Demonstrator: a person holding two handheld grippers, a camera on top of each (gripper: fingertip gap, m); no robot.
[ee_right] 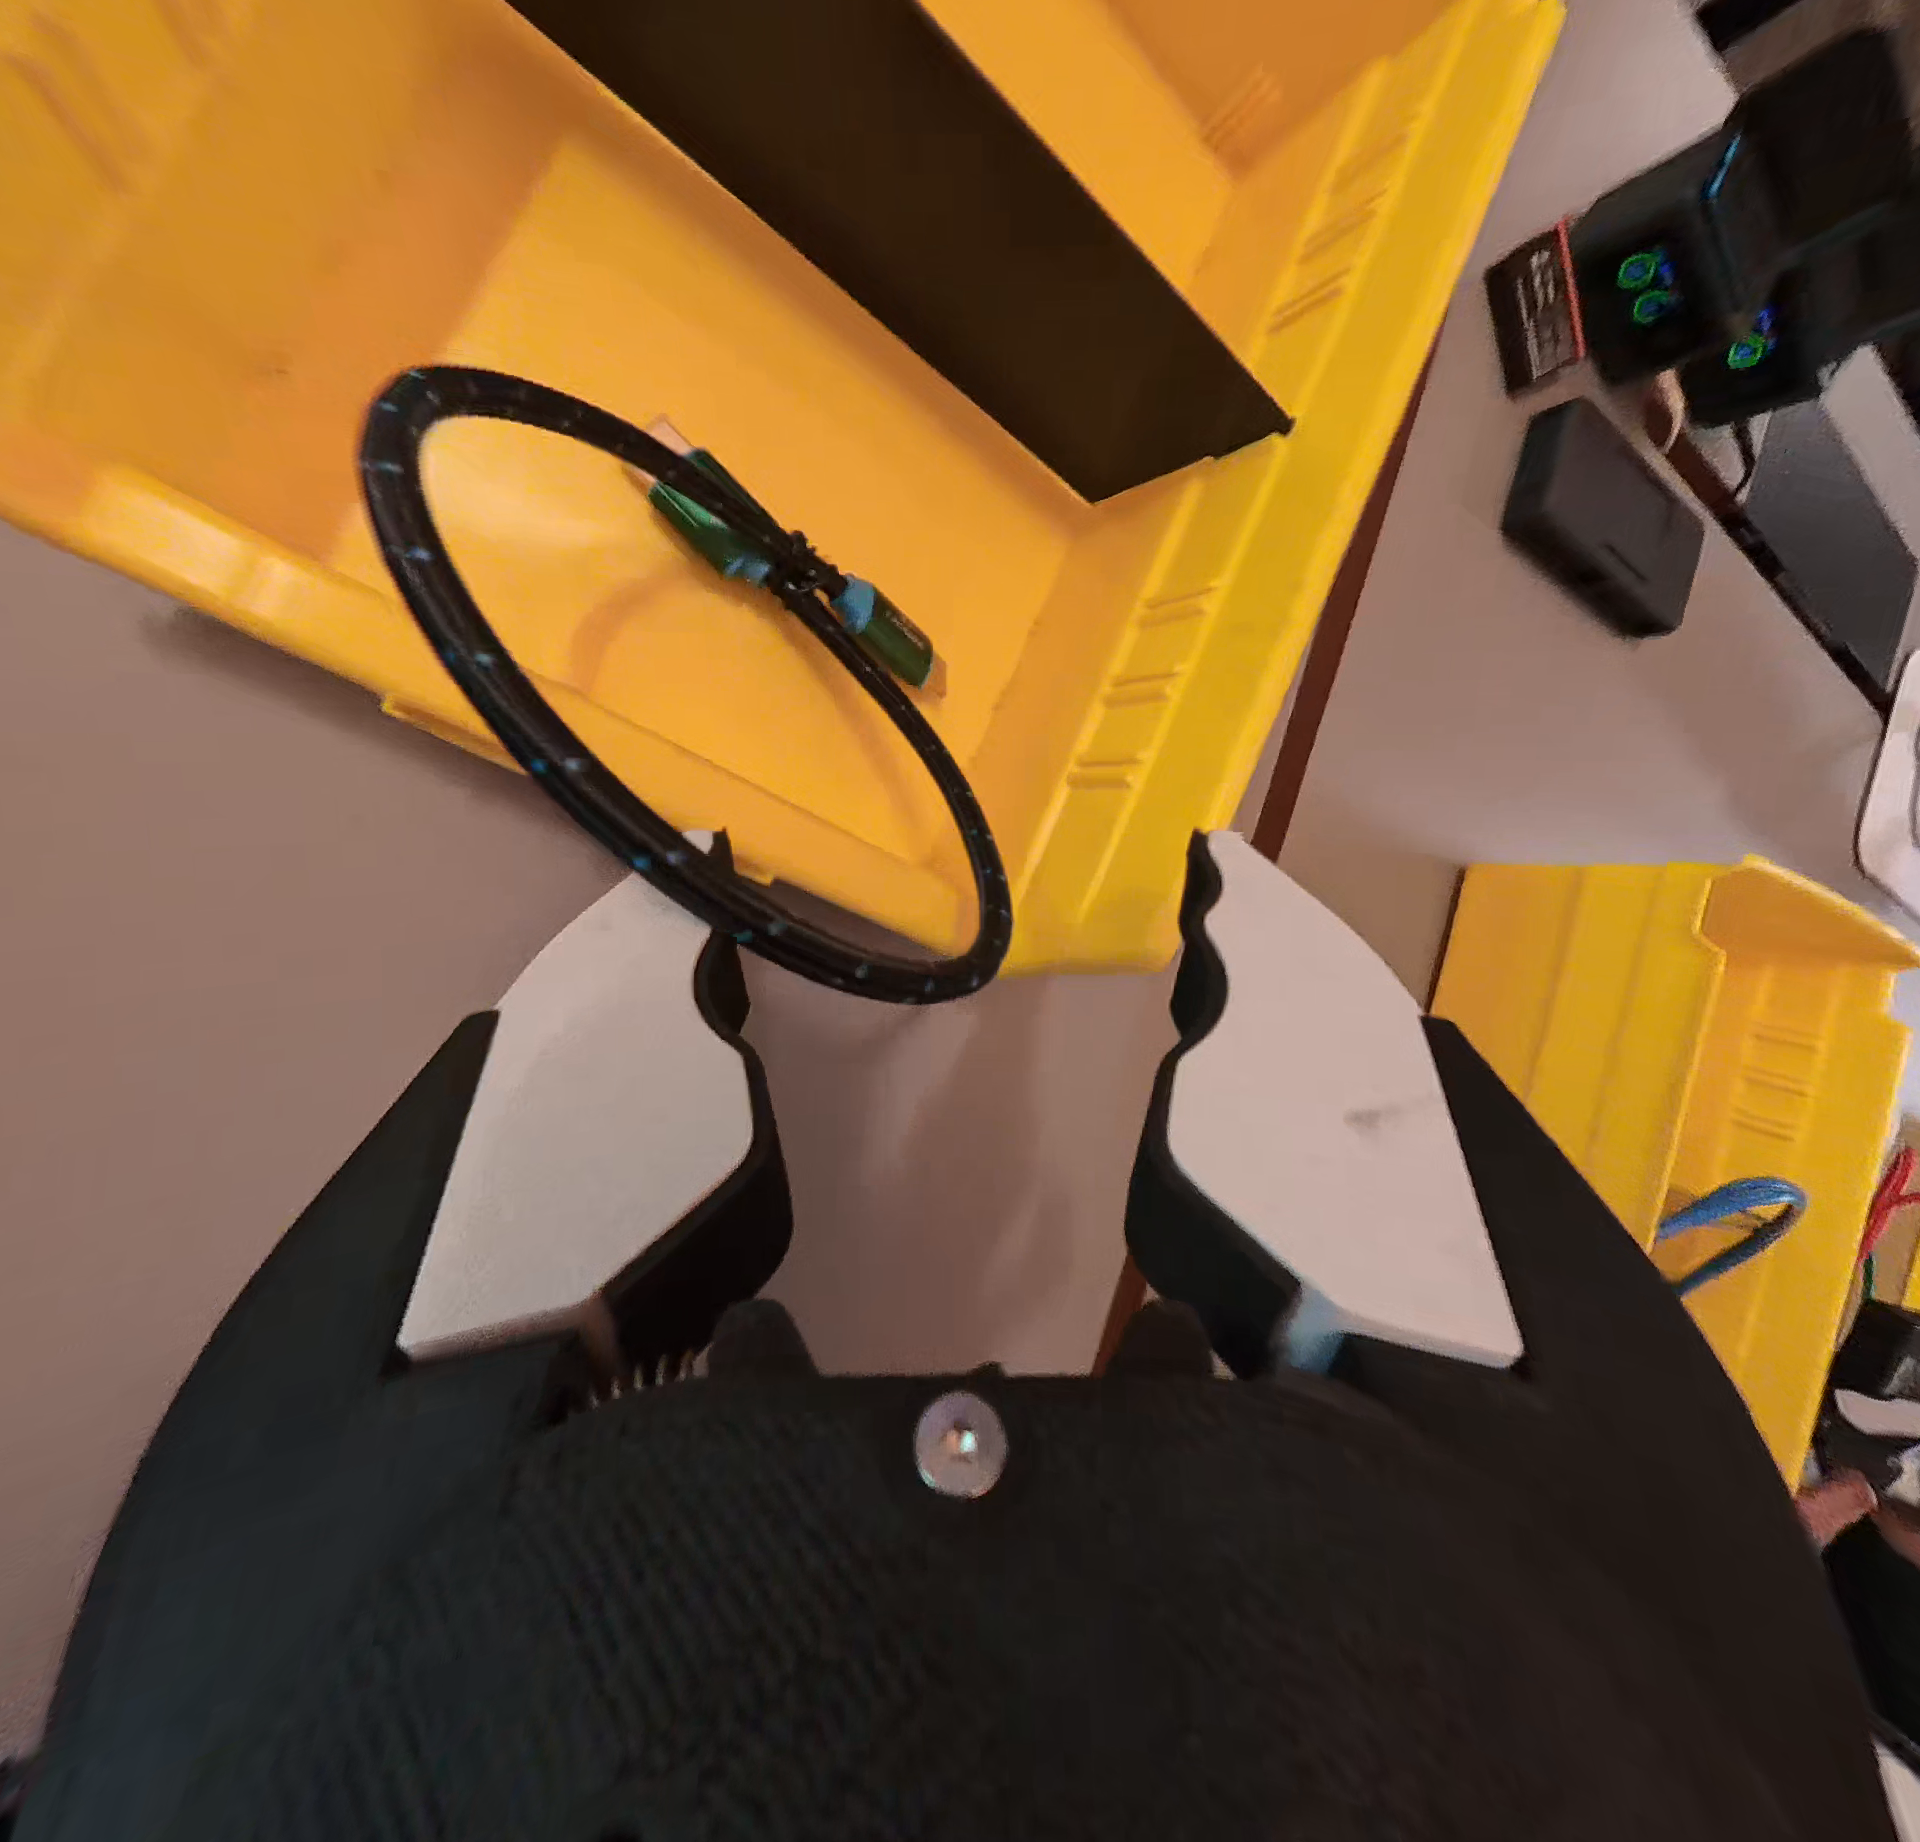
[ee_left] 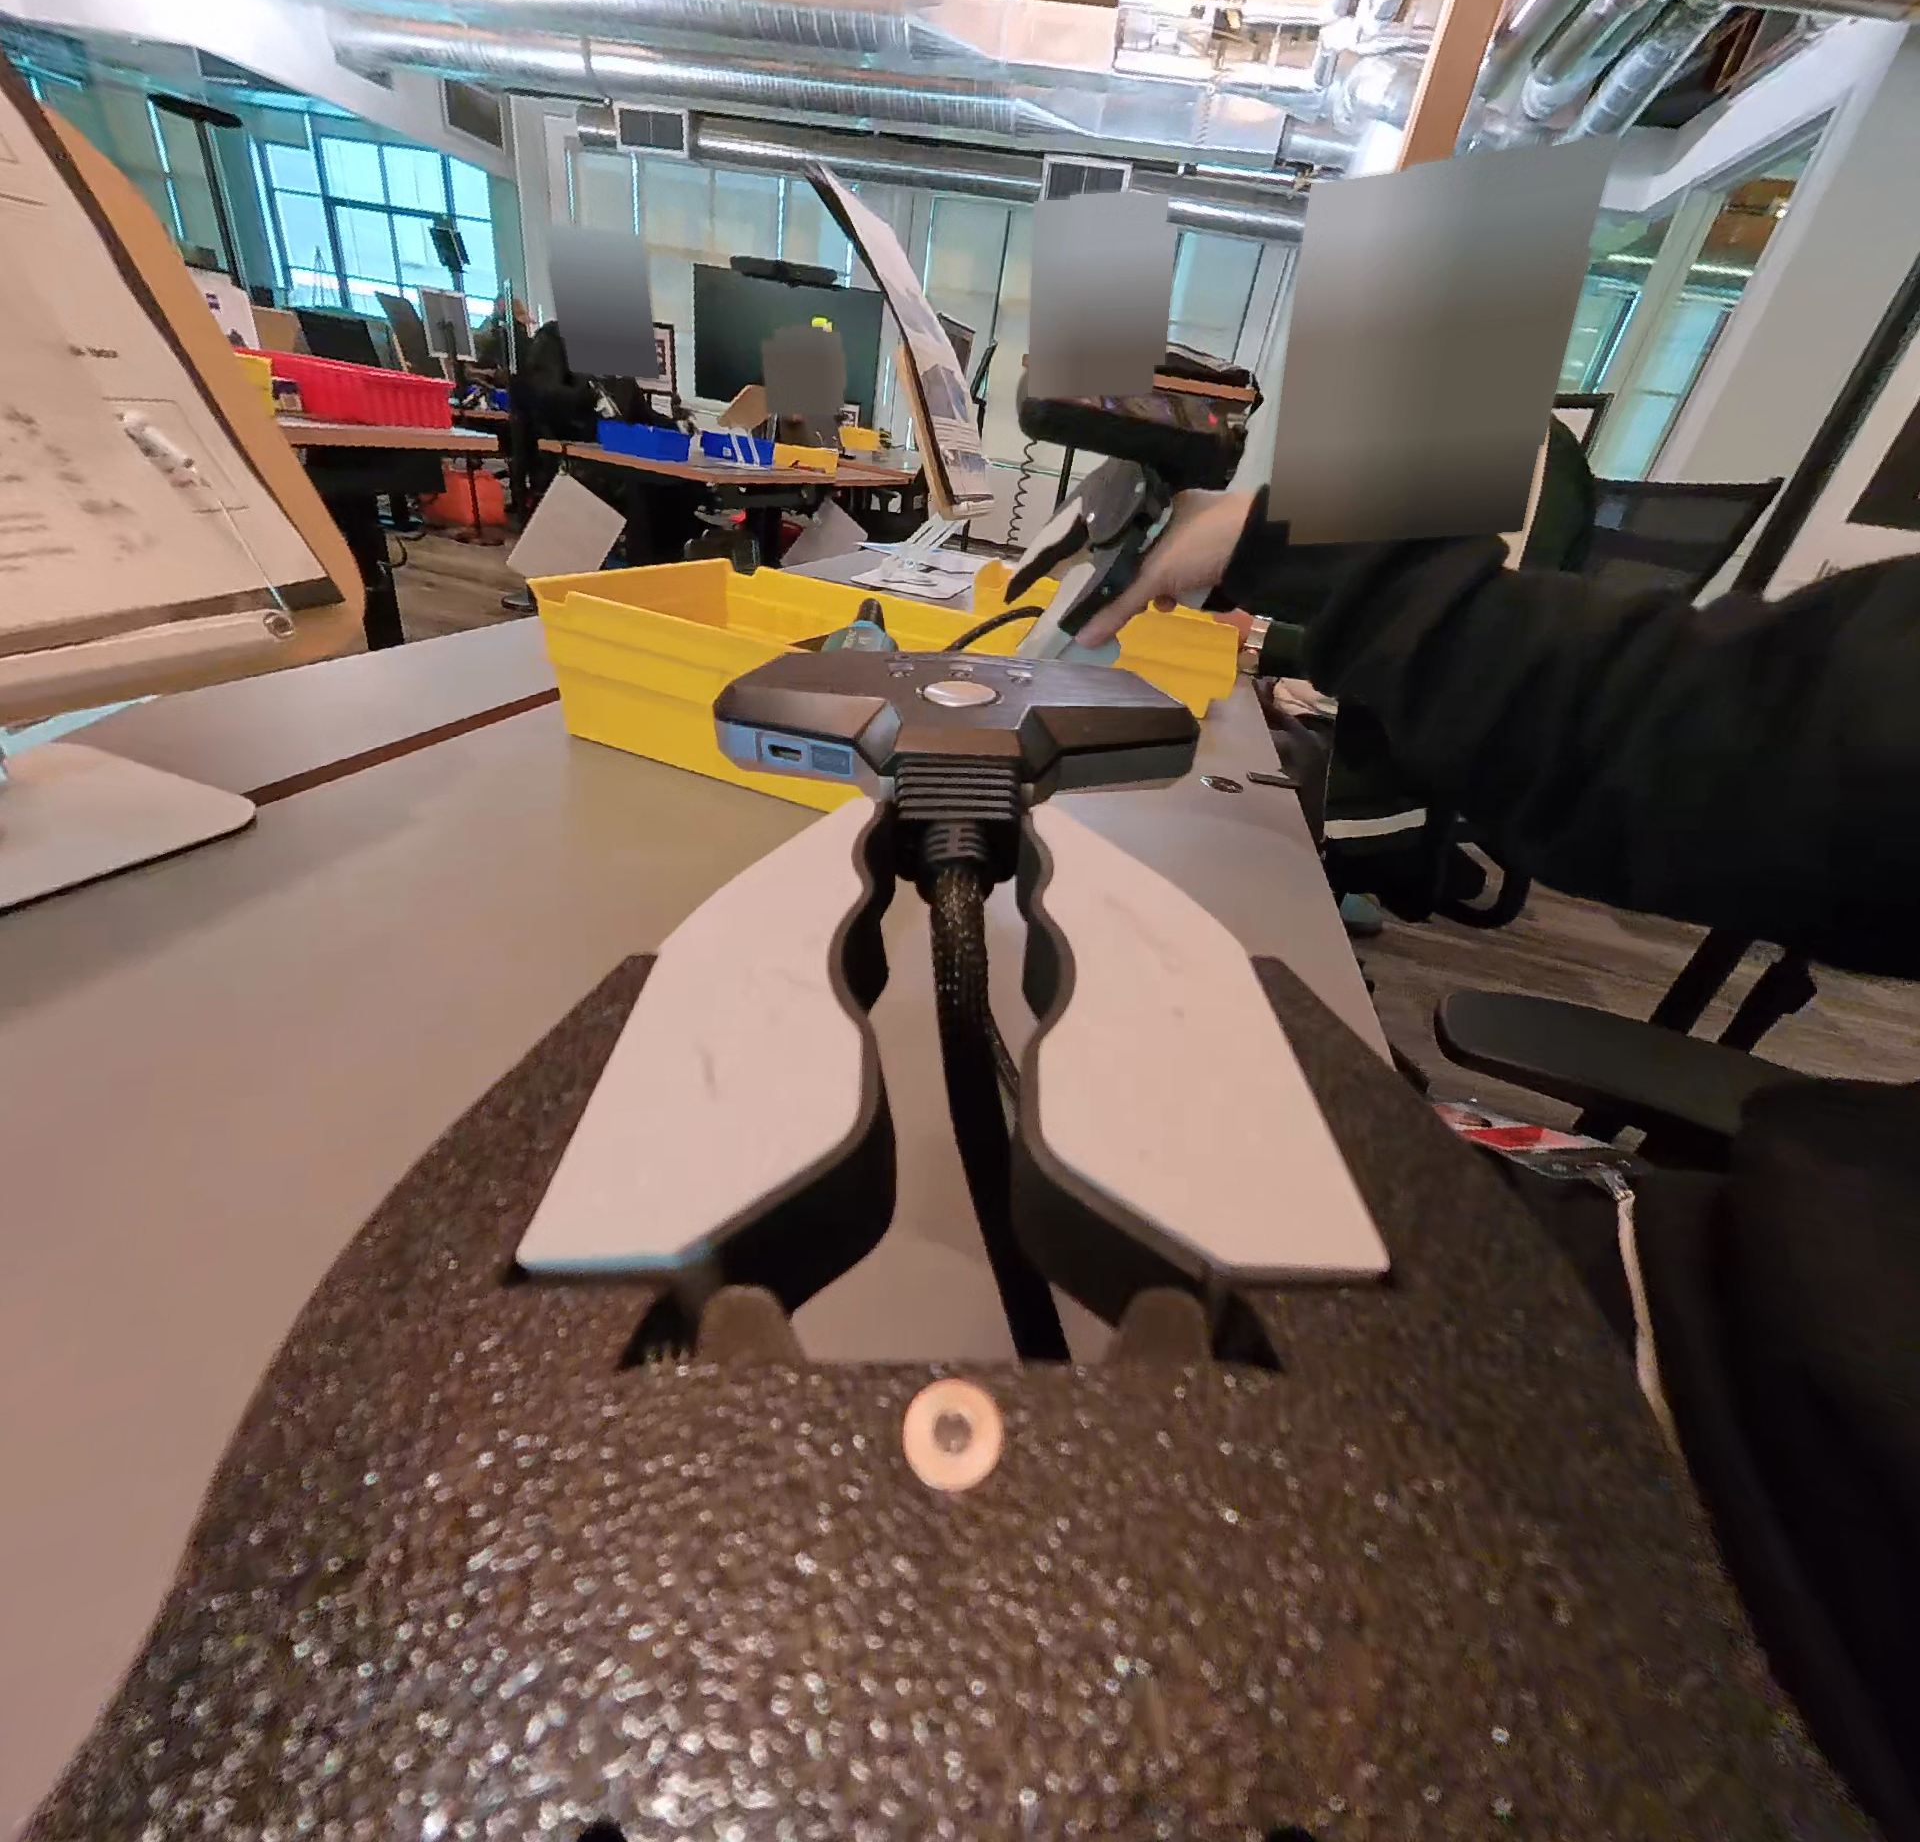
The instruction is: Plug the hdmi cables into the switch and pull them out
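Observation:
The black HDMI switch [ee_left: 956, 722] with a round silver button is held just above the grey table [ee_left: 416, 909]. My left gripper [ee_left: 954, 826] is shut on the ribbed neck of its braided cable [ee_left: 961, 961], which runs back between the fingers. A coiled black HDMI cable [ee_right: 468, 670] with green plugs [ee_right: 894, 634] lies in the yellow bin [ee_right: 1143, 649], with its loop hanging over the bin's near edge. My right gripper [ee_right: 961, 857] is open and empty just in front of that loop, and its left fingertip [ee_right: 707, 857] touches the coil. In the left wrist view the right gripper [ee_left: 1081, 597] is over the bin [ee_left: 644, 670].
A black divider [ee_right: 883, 182] stands in the bin. A second yellow bin [ee_right: 1662, 1065] with coloured wires stands to the right. Black devices [ee_right: 1662, 286] sit beyond it. A tilted board on a stand [ee_left: 125, 462] is at left. A chair armrest [ee_left: 1590, 1054] is beside the table's right edge.

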